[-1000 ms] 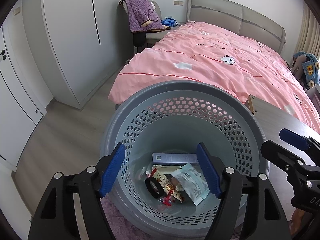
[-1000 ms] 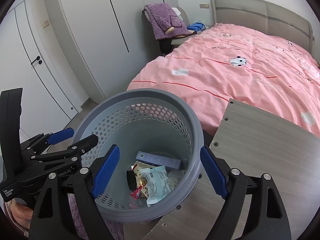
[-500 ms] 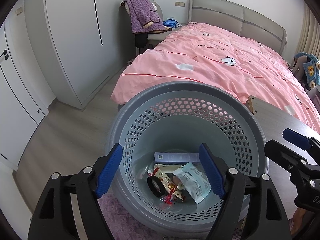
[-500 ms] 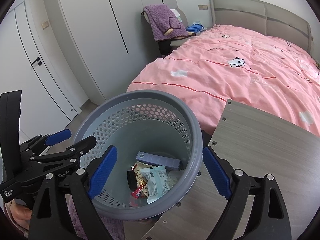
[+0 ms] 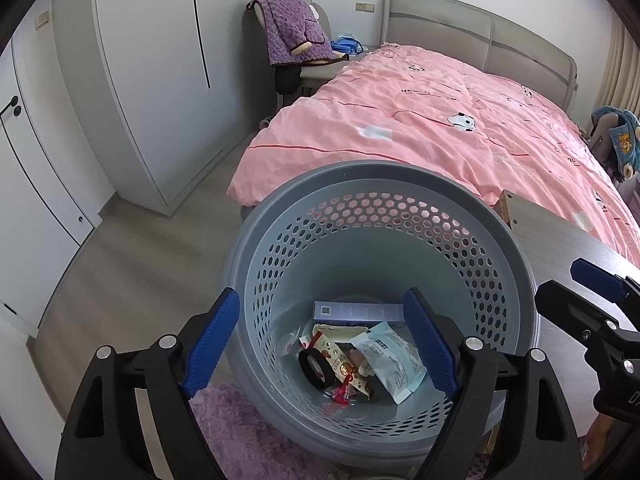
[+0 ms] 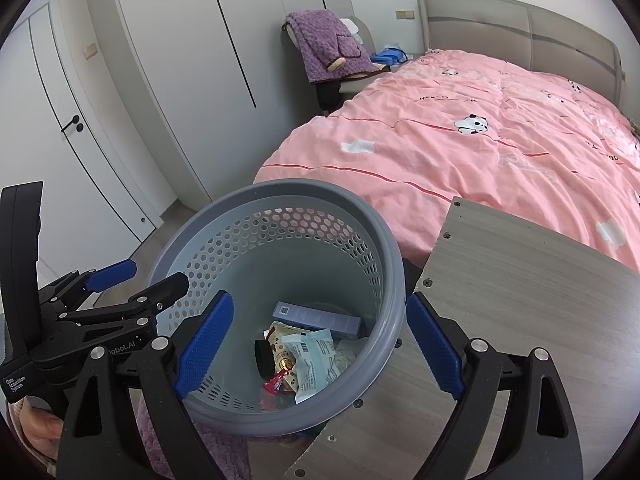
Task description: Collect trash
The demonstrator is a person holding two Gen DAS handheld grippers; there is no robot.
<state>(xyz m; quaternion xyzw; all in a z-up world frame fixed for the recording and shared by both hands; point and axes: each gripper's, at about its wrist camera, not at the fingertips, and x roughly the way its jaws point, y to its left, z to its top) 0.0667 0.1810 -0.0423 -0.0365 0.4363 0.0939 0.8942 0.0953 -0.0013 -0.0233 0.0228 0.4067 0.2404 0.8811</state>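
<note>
two blue-padded hand-held grippers hung over a round grey perforated plastic bin (image 5: 376, 216). the left gripper (image 5: 320, 340) and the right gripper (image 6: 320, 336) had both just been opening, jaws wide and empty. wrappers (image 5: 384, 356) and a slim blue box (image 5: 356, 312) lay at the bin's bottom. its rim stood just beside a grey wood-grain tabletop's edge (image 6: 520, 280), with open floor (image 5: 132, 264) to the left.

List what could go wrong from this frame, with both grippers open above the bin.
1. The grey bin stands close against the wooden table edge; a knock from the right gripper could tip it and spill the wrappers.
2. The left gripper and right gripper hang close together and could collide.
</note>
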